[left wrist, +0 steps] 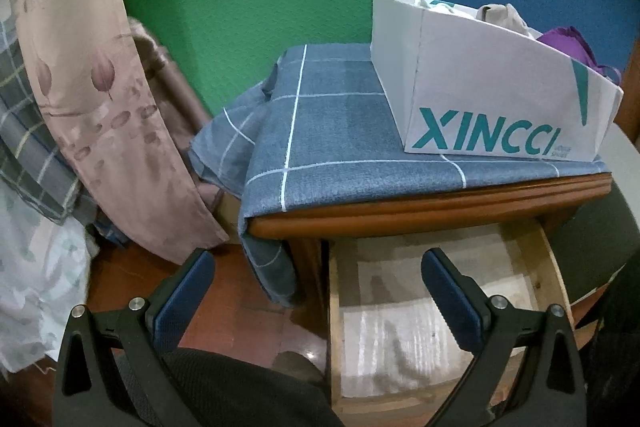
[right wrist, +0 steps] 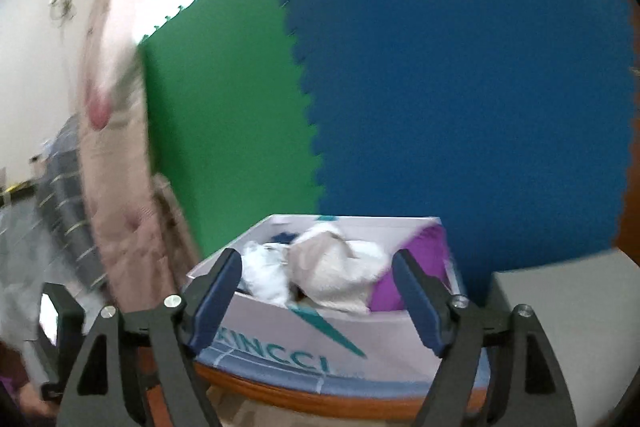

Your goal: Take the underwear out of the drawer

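Looking past my wide-open, empty right gripper (right wrist: 318,291) at the soft, light cream and purple underwear (right wrist: 340,275) heaped mid-frame in the white cardboard box (right wrist: 288,331), I'd pinch a raised fold; left gripper (left wrist: 318,291) gapes over the open wooden drawer (left wrist: 548,267), lower right.

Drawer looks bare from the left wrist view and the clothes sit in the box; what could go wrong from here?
1. The pile in the box is heaped above its rim; the beige piece might spill.
2. The box stands near the cloth's front edge above the open drawer; a nudge might tip it.
3. Part of the drawer is hidden, so something may remain.
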`<state>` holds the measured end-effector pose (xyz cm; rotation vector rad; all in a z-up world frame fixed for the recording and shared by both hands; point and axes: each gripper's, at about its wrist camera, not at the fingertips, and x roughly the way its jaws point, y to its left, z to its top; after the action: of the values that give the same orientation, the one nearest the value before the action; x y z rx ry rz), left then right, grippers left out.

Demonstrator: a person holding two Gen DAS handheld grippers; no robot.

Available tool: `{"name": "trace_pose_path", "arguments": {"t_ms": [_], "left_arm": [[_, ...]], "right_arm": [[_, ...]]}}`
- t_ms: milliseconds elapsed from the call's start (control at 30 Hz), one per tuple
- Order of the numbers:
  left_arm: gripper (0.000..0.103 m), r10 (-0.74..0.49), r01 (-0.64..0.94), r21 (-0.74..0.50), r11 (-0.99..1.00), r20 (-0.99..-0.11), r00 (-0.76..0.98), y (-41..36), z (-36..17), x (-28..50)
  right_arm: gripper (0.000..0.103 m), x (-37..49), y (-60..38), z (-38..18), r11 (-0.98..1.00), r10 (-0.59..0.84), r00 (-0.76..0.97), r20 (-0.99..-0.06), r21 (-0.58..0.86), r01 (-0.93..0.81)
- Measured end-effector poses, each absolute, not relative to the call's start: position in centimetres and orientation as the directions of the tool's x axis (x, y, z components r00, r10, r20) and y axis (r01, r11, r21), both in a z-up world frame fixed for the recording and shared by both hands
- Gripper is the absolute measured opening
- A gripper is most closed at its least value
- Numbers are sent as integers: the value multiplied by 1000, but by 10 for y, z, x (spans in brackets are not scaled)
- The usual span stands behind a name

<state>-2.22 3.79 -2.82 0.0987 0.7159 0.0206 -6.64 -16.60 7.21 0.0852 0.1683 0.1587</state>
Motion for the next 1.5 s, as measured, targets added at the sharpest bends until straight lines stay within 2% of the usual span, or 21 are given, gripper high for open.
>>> {"name": "trace_pose_path", "arguments": {"t_ms": [67, 167, 267, 400, 533, 667, 867, 1500], "left_arm": [[102, 63, 14, 115, 993, -642, 764, 31, -28, -25], [102, 80, 2, 128, 992, -629, 773, 19, -30, -29], [102, 55, -5, 84, 996, -607, 793, 9, -31, -35], [102, -12, 33, 25, 999, -590, 807, -8, -32, -39], [102, -33, 75, 43, 996, -606, 795, -27, -39, -35], [102, -26, 93, 82, 992, -598, 801, -41, -45, -34], [102, -29, 85, 67, 994, -589, 808, -39, -48, -30], [102, 2, 43, 65, 997, -574, 819, -31, -51, -27]], "right_arm": [[80, -82, -164, 49, 985, 144, 980, -140, 115, -128], [80, -73, -163, 20, 977, 183, 941, -284, 158, -142], [80, -68, -168, 1, 977, 161, 928, -335, 184, -103], [80, -76, -163, -11, 990, 120, 937, -329, 104, -91], [80, -76, -160, -24, 993, 108, 927, -359, 75, -86], [80, -77, -164, -28, 995, 88, 934, -347, 78, -64], [80, -74, -175, -30, 993, 52, 938, -344, 114, -13], [80, -66, -165, -41, 997, 68, 924, -377, 65, -47]]}}
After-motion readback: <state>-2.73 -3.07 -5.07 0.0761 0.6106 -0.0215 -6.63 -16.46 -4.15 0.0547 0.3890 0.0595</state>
